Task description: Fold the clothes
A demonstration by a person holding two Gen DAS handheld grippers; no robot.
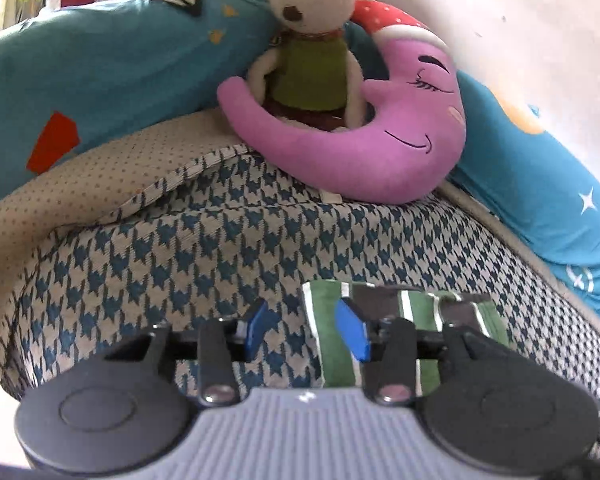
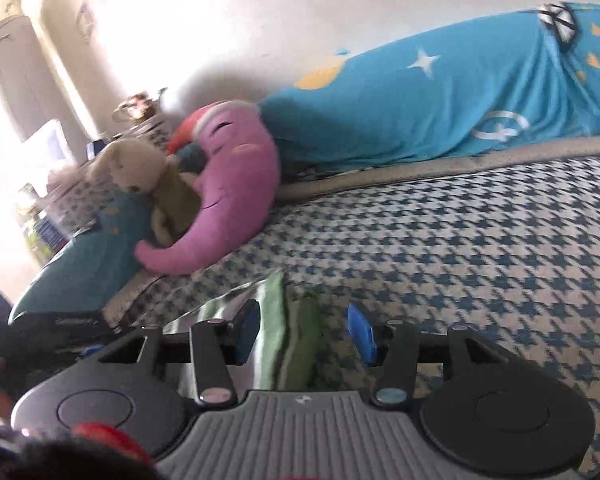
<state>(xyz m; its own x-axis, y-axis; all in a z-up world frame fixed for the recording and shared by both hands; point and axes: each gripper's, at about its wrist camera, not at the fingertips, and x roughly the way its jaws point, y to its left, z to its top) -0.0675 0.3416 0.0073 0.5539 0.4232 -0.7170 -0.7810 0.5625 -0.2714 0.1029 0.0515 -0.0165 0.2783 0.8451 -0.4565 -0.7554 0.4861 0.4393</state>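
Both tools gape wide, holding nothing: left tool, right tool. Striped green cloth lies folded, probably, between them, long side across the bed.

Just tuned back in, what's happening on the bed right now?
A person is working with two handheld tongs over a folded green striped garment lying on the houndstooth bedspread. The left tongs are open, one pad over the garment's left edge and the other over the bedspread. The right tongs are open too, with the garment's other end between the pads; no grip is visible. A plush rabbit sits in a pink moon cushion behind, untouched.
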